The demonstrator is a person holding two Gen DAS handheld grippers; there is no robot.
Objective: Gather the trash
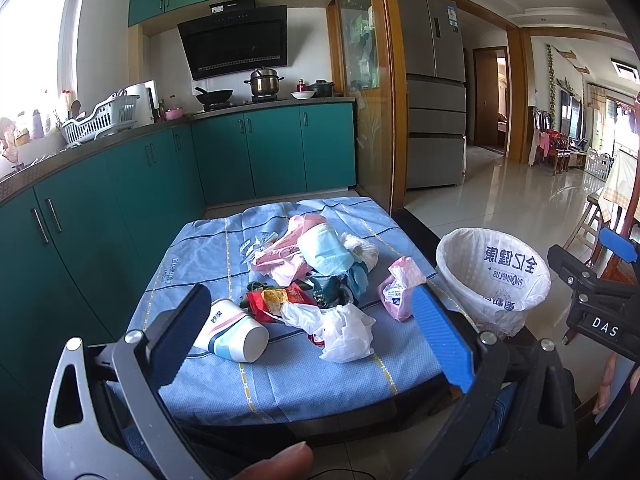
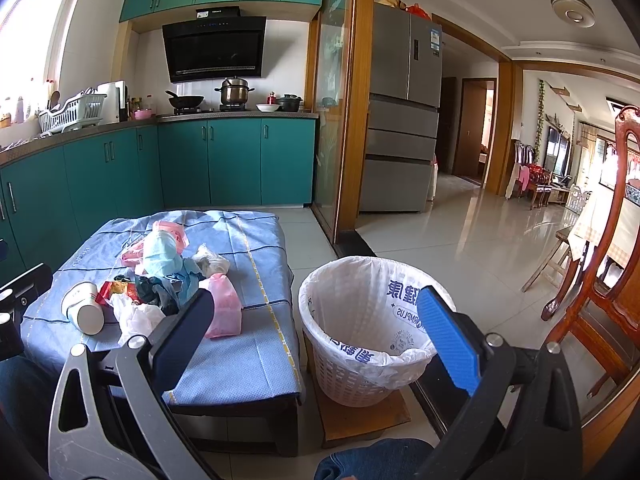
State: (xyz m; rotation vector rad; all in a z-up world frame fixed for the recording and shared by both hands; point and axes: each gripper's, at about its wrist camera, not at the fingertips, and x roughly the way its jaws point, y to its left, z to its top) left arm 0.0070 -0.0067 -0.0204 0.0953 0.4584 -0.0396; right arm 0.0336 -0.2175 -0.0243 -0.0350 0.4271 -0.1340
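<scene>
Blue-padded left gripper [image 1: 316,320] is spread wide, nothing between the fingers, touching nothing. It hangs above the near edge of the desk [image 1: 280,392], which is covered by a blue cloth [image 1: 208,248]. Right gripper [image 2: 320,332] is just as wide, also empty, held over the gap between desk and bin.

Trash sits in a loose pile mid-desk:
- paper cup [image 1: 232,334] on its side, nearest the left gripper's dark finger
- red snack wrapper [image 1: 280,300] just beside the cup
- crumpled white plastic bag [image 1: 340,332] touching the wrapper, at the front of the pile
- pink bag [image 1: 400,288] on the right edge of the pile, closest to the bin
- light blue wad [image 1: 326,254] and pink-white bags behind, overlapping

White basket bin [image 2: 360,368] with a printed white liner [image 2: 404,300] stands on a low wooden board [image 2: 360,420] on the floor, just beside the desk's right side. Liner looks empty from the right wrist view.
</scene>
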